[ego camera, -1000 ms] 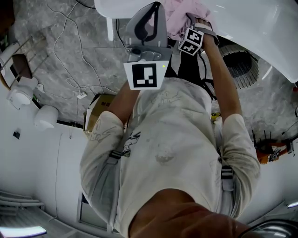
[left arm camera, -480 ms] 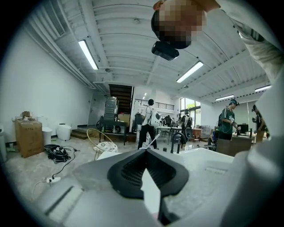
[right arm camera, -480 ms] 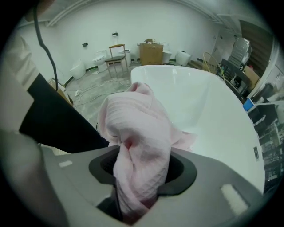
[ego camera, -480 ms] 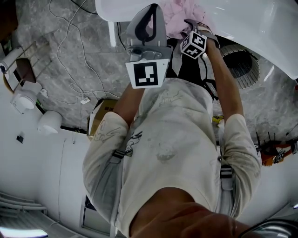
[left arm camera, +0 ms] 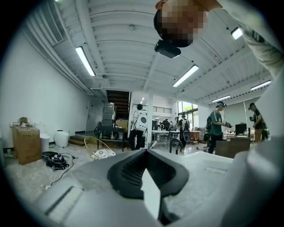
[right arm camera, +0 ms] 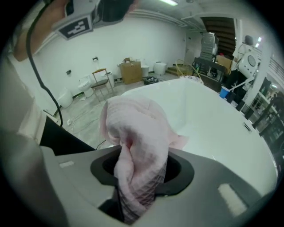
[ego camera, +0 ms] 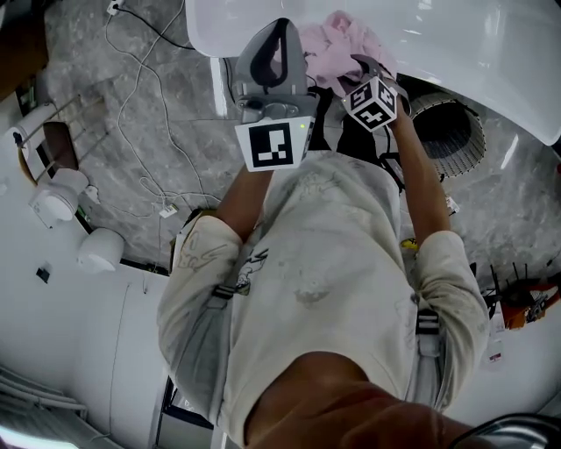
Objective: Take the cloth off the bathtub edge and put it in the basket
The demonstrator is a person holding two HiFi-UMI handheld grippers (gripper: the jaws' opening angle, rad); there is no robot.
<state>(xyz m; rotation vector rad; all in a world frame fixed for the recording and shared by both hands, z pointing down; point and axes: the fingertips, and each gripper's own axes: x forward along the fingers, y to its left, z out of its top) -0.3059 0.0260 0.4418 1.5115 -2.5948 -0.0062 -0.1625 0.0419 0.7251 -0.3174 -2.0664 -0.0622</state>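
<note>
The pink cloth (ego camera: 336,48) lies bunched on the rim of the white bathtub (ego camera: 456,35). My right gripper (ego camera: 353,67) reaches onto it from below its marker cube. In the right gripper view its jaws are closing, and the cloth (right arm camera: 137,128) is pinched into a thick fold in the right gripper (right arm camera: 138,175), rising in front of the bathtub (right arm camera: 208,119). My left gripper (ego camera: 286,21) is held up just left of the cloth, shut with nothing in it. The left gripper (left arm camera: 144,153) points away into the hall. The round ribbed basket (ego camera: 473,145) stands on the floor right of my right arm.
Loose cables (ego camera: 140,114) trail over the grey stone floor at left. White fixtures (ego camera: 54,200) and a wooden chair (ego camera: 54,145) stand at the far left. The left gripper view shows several people, a cardboard box (left arm camera: 25,144) and a wire chair (left arm camera: 100,148).
The right gripper's marker cube has turned and shifted slightly right and down in view. More of the pink cloth shows, bunched at its jaws. The left gripper stays beside it.
</note>
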